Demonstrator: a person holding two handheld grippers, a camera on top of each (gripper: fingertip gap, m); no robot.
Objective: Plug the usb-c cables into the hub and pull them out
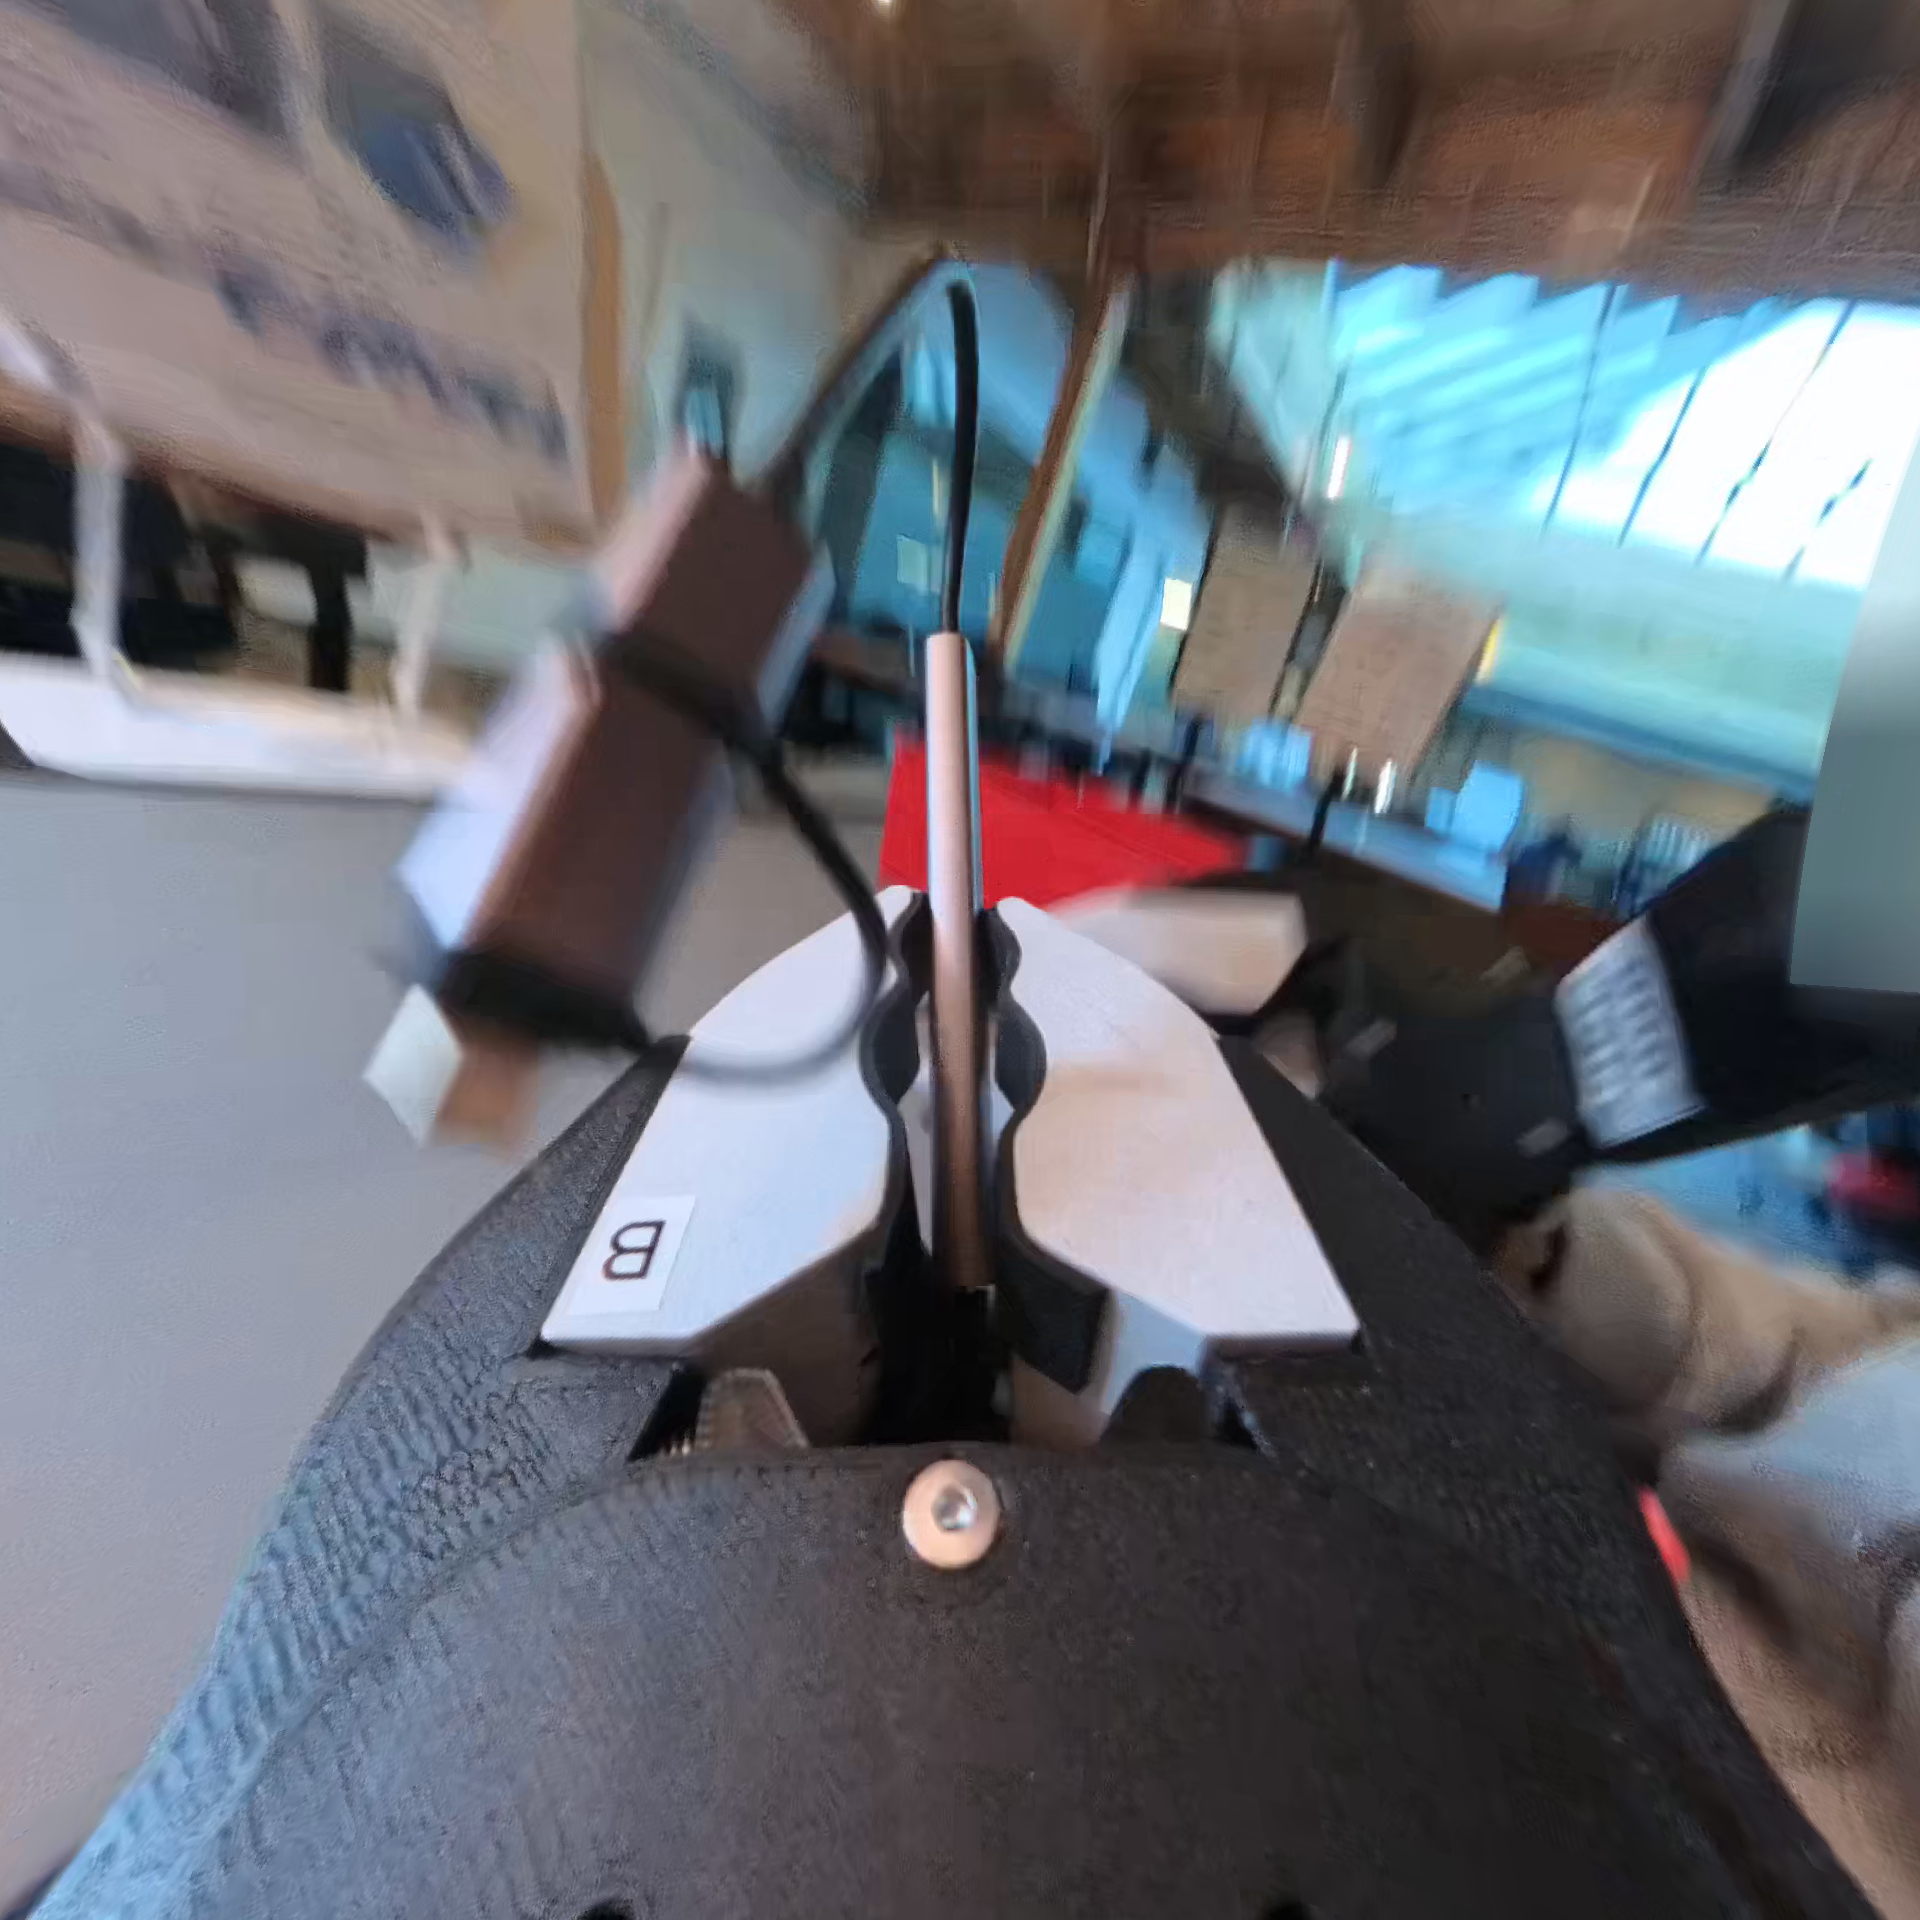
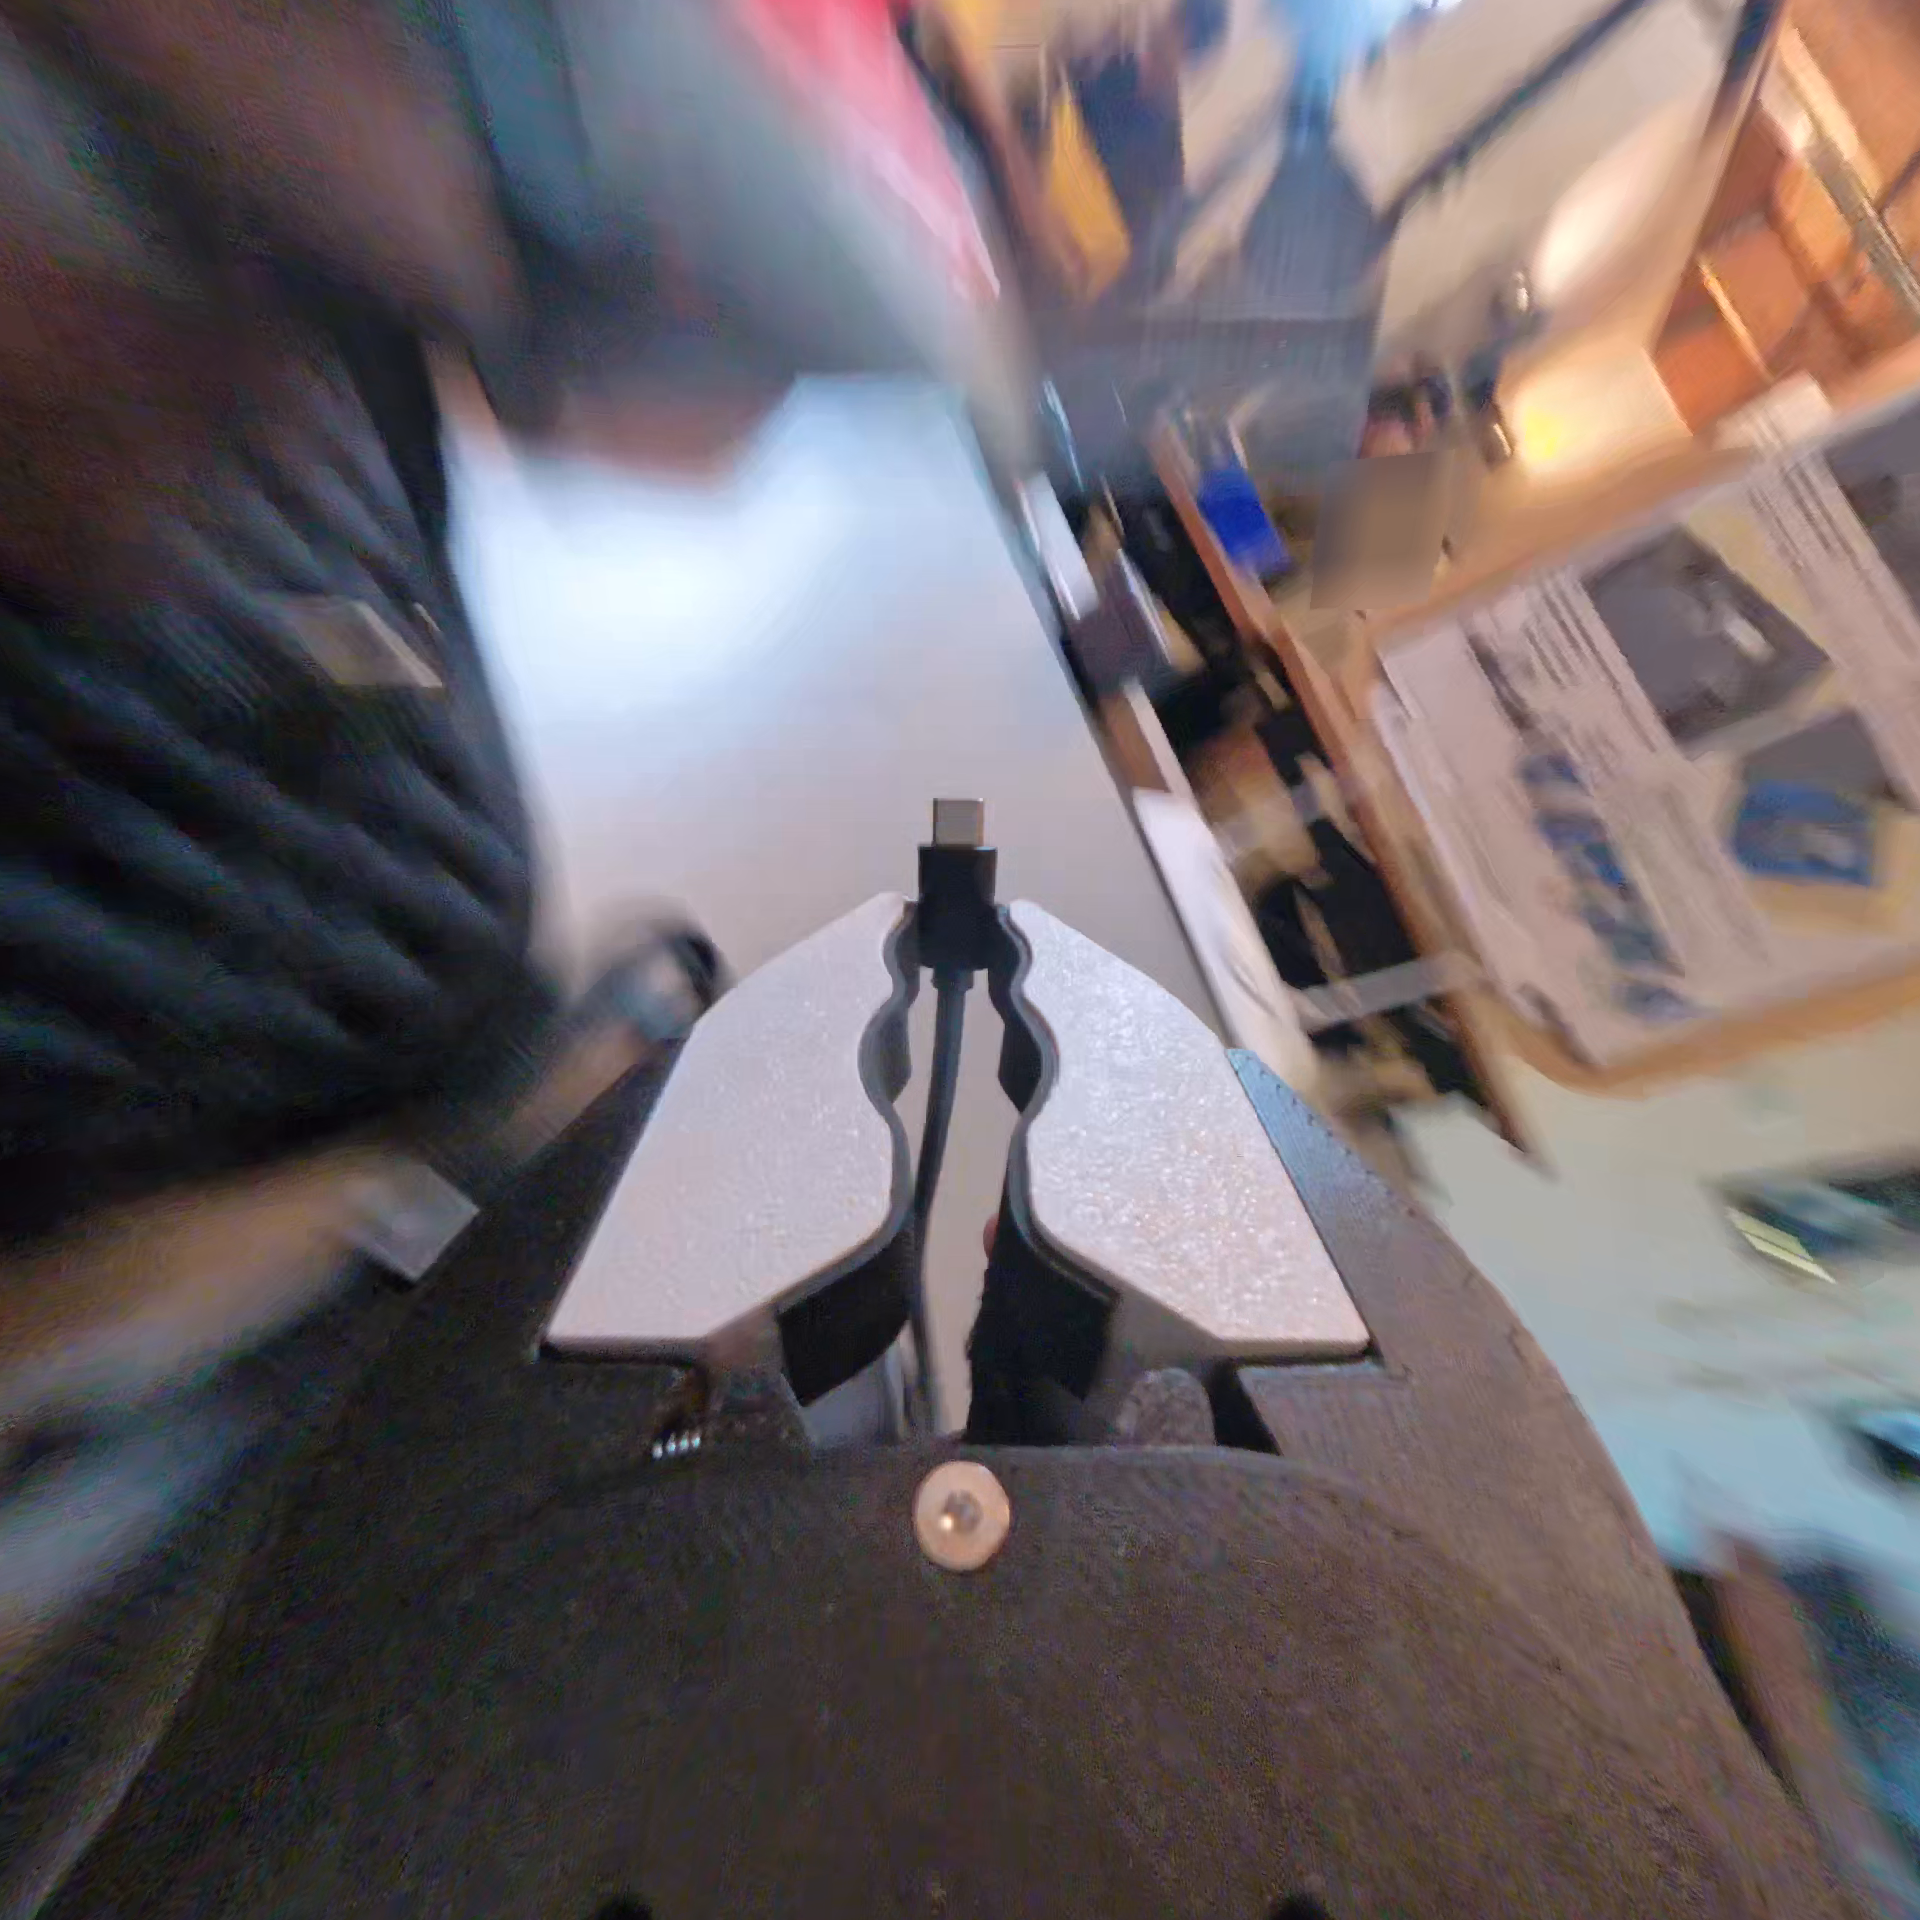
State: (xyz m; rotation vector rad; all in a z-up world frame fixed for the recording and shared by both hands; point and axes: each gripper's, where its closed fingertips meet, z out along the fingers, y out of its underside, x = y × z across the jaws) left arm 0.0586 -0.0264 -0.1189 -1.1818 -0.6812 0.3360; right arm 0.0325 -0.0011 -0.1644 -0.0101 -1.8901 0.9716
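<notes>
Left hand-held gripper [image 1: 954,935]: closed edge-on around the slim metallic hub [image 1: 954,883], black lead at its far end. Right hand-held gripper [image 2: 958,920]: clamped on a black usb-c cable [image 2: 957,904], plug protruding above grey table [image 2: 727,644].

Everything's smeared with motion blur here. A pale grey tabletop [image 1: 187,987] fills the foreground, and beyond its far edge lies a red carpet [image 1: 1049,831]. Right of the carpet, big bright windows [image 1: 1662,436] pour in daylight; above it, a brown wooden ceiling [image 1: 1299,125].
</notes>
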